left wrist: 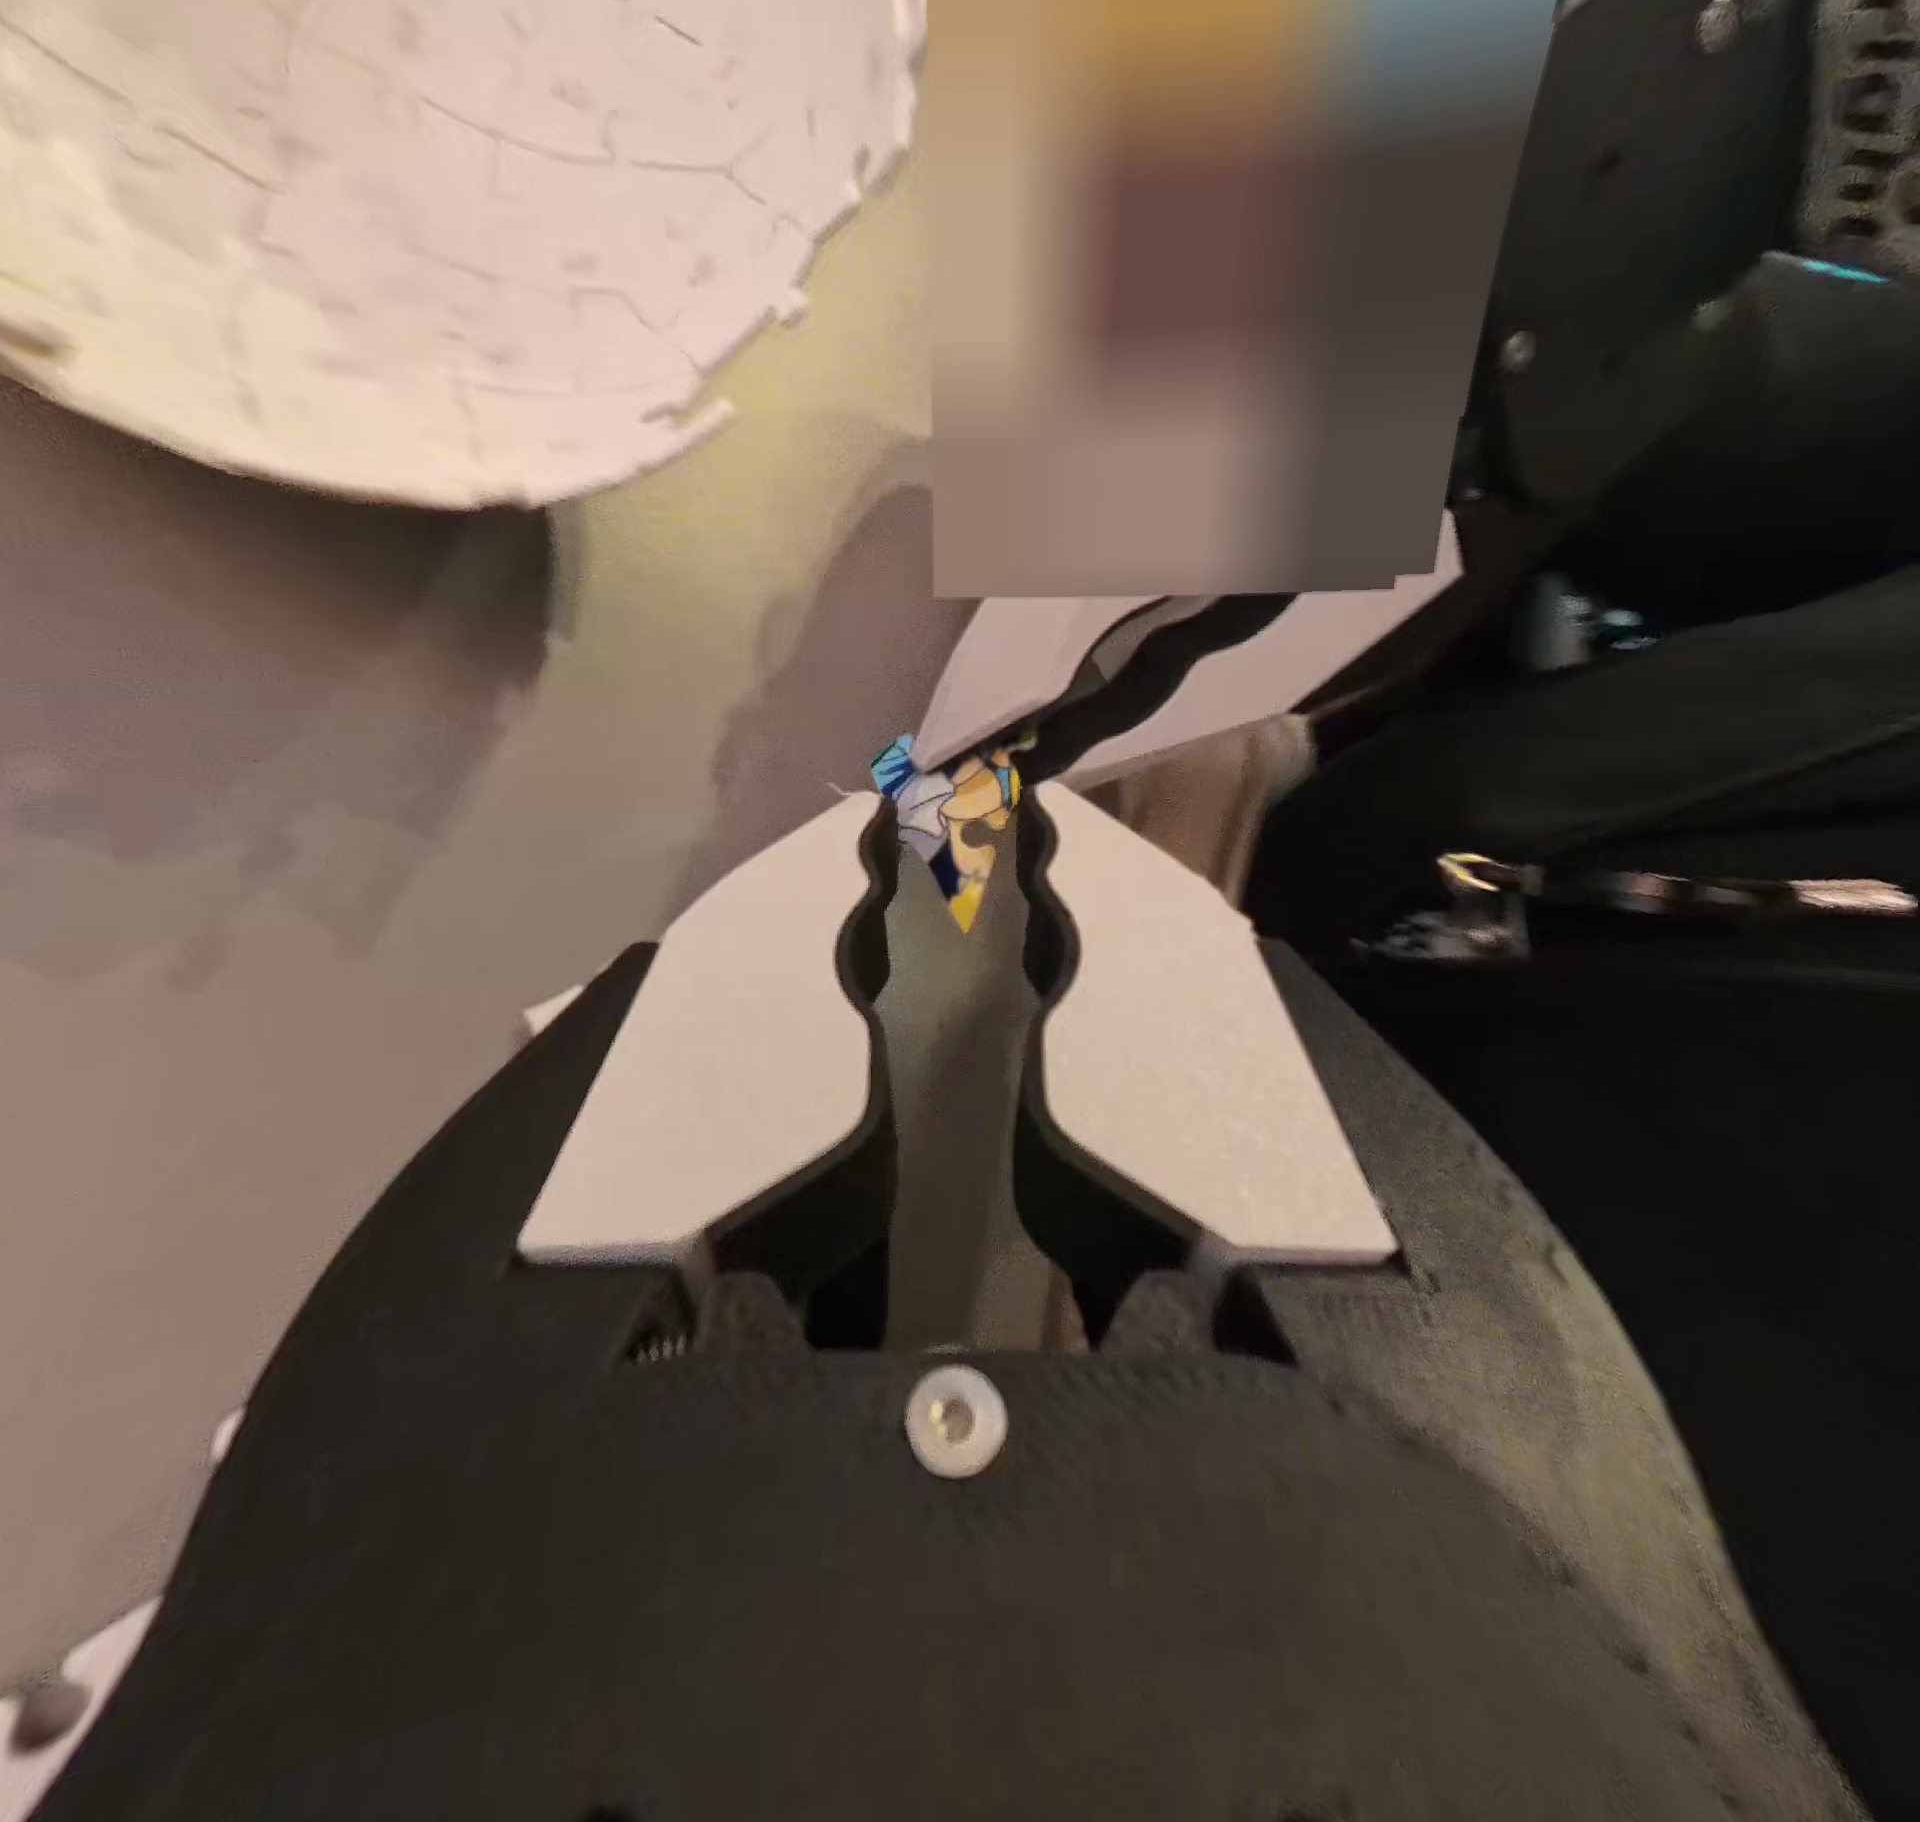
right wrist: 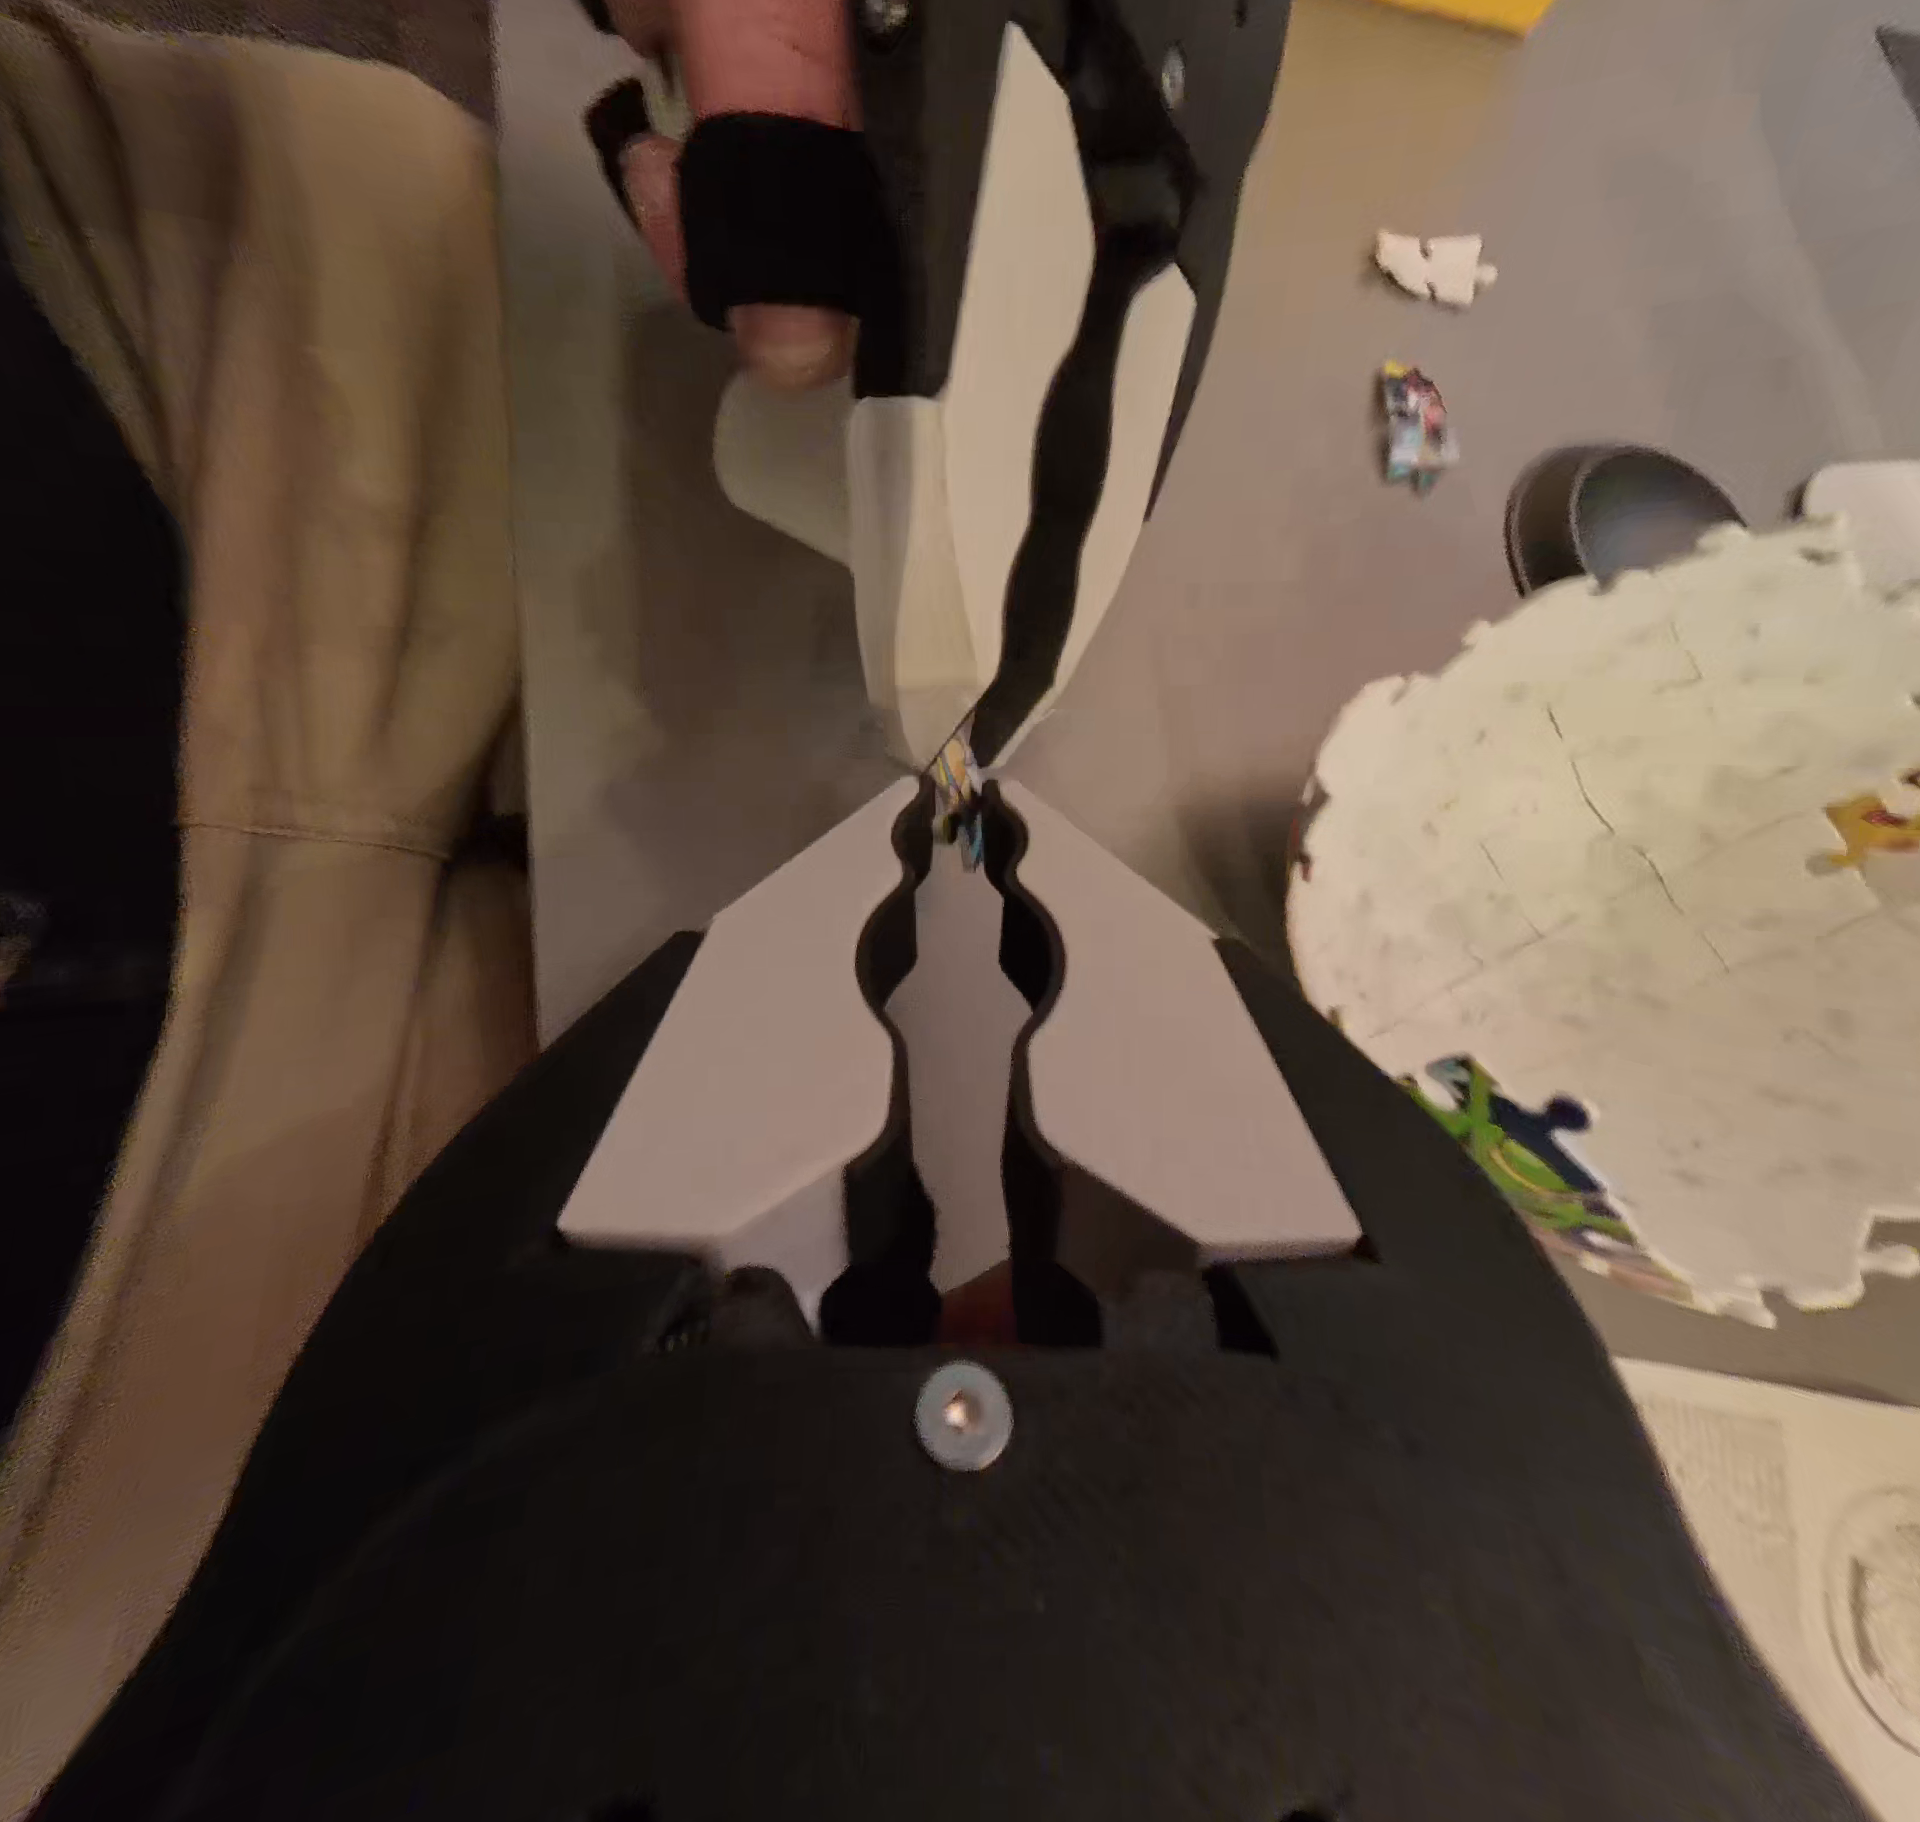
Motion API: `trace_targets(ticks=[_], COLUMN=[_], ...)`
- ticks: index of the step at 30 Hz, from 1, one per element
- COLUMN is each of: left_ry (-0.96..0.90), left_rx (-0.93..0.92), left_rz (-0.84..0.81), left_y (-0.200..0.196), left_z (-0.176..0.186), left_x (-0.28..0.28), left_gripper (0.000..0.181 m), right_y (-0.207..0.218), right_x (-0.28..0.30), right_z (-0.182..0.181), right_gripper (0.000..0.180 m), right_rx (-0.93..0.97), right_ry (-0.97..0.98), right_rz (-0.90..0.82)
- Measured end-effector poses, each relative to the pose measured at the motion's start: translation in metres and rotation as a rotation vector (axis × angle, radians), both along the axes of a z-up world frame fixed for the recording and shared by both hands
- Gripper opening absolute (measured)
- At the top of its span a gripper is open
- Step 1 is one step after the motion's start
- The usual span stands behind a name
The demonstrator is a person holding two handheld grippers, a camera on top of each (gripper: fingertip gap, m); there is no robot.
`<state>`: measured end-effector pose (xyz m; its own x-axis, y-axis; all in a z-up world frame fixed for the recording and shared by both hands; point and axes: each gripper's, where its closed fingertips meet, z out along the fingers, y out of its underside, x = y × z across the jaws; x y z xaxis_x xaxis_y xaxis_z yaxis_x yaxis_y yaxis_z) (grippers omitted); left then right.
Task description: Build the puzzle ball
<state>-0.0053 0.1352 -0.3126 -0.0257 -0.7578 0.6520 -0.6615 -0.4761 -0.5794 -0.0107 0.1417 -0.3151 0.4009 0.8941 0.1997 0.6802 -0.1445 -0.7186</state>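
Note:
A small colourful puzzle piece is pinched between the tips of my left gripper, which is shut on it. My right gripper comes in from the upper right and its tips also close on the same piece. In the right wrist view, my right gripper meets the left gripper tip to tip with the piece between them, above the grey table. The half-built puzzle ball, a dome with its white inner side showing, lies to the upper left; it is at the right in the right wrist view.
A white loose piece and a colourful loose piece lie on the grey table beyond the ball. A dark round stand sits behind the ball. A printed sheet lies at the lower right. A person's hand holds the left gripper.

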Motion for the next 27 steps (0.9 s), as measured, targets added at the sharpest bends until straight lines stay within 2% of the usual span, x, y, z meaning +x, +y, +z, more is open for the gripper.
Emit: trace_targets(ticks=[1,3,5,8,12,14,18,23,27], left_ry=[-0.007,-0.015,-0.038,-0.126,-0.216,-0.221,-0.208,-0.227,-0.251], left_rx=[-0.044,-0.105,-0.173,-0.180,0.028,0.141,0.173,-0.018,-0.155], left_rz=[-0.026,-0.039,-0.058,-0.024,0.033,0.011,0.009,0.082,0.124], left_y=[-0.003,-0.003,-0.005,0.001,0.015,0.012,0.007,0.008,0.007], left_z=[0.004,0.007,0.011,0.027,0.050,0.055,0.054,0.057,0.061], left_x=[-0.002,-0.004,-0.003,0.001,0.004,0.008,0.017,0.018,0.016], left_gripper=[0.021,0.014,0.015,0.017,0.021,0.017,0.004,0.002,0.002], right_y=[-0.002,-0.002,-0.003,0.002,0.008,0.007,0.002,0.004,-0.002], right_x=[-0.002,-0.002,-0.001,0.005,0.012,0.015,0.014,0.025,0.033], right_z=[0.004,0.006,0.010,0.025,0.045,0.052,0.054,0.063,0.064], right_gripper=[0.006,0.001,0.000,0.000,0.000,0.000,0.000,0.007,0.016], right_rx=[-0.023,-0.048,-0.090,-0.210,-0.438,-0.490,-0.516,-0.427,-0.267], right_ry=[0.032,0.055,0.094,0.267,0.574,0.648,0.667,0.667,0.519], right_rz=[0.008,-0.005,-0.019,-0.125,-0.240,-0.252,-0.255,-0.305,-0.327])
